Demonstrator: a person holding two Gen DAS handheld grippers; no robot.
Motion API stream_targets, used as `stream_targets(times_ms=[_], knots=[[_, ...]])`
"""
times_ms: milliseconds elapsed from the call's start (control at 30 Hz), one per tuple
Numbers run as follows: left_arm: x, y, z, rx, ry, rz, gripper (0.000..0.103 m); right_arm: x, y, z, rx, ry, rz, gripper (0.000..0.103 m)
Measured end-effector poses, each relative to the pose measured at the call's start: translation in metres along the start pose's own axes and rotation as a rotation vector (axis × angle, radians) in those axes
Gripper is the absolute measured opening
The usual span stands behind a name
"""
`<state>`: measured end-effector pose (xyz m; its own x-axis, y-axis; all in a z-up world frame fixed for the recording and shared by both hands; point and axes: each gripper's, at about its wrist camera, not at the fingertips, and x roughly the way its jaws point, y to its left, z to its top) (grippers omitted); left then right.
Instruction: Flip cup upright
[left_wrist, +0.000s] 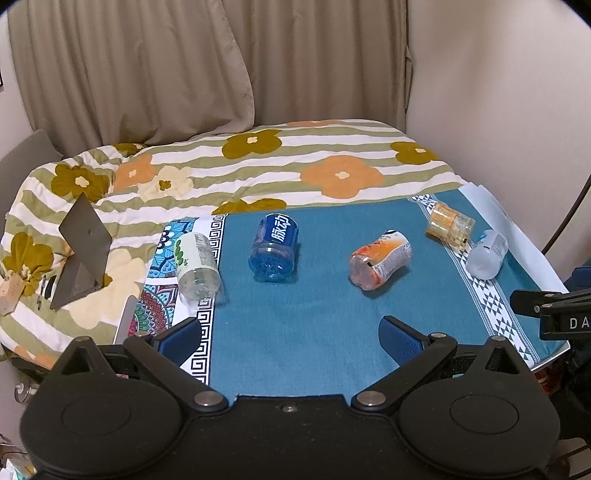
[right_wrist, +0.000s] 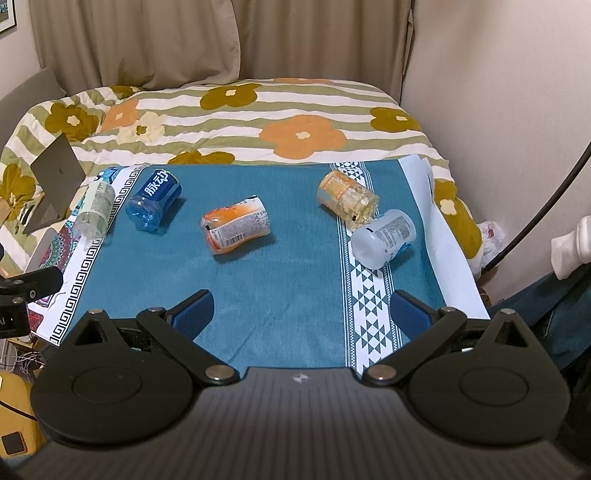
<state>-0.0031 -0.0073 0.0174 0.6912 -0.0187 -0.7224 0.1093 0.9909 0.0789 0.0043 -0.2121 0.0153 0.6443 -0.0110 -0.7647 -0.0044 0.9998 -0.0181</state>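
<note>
Five cut-down plastic bottle cups lie on their sides on the teal patterned tablecloth (left_wrist: 314, 314): a clear green-labelled cup (left_wrist: 195, 267) at the left edge, a blue translucent cup with white lettering (left_wrist: 274, 248), an orange-and-white labelled cup (left_wrist: 380, 264) near the middle, a yellow-orange clear cup (left_wrist: 450, 226) and a frosted white cup (left_wrist: 487, 254) at the far right, those last two almost touching. The left gripper (left_wrist: 291, 341) hovers over the near cloth, jaws spread wide and holding nothing; the right gripper (right_wrist: 301, 314) is likewise released and empty. None of the cups is upright yet, so the job looks barely begun. To do a flip well, I would choose the cup nearest one gripper, approach across its body rather than its open mouth, close gently so the thin wall does not buckle, rotate the base downward, and set it flat on the cloth before letting go.
</note>
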Motion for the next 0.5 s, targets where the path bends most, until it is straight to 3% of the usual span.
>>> stream_targets(times_ms=[500], knots=[[0.0056,-0.0007,0.0054,-0.002,0.004,-0.004,0.103,0.0033,-0.0003,0.0,0.0,0.001,-0.002,0.103]])
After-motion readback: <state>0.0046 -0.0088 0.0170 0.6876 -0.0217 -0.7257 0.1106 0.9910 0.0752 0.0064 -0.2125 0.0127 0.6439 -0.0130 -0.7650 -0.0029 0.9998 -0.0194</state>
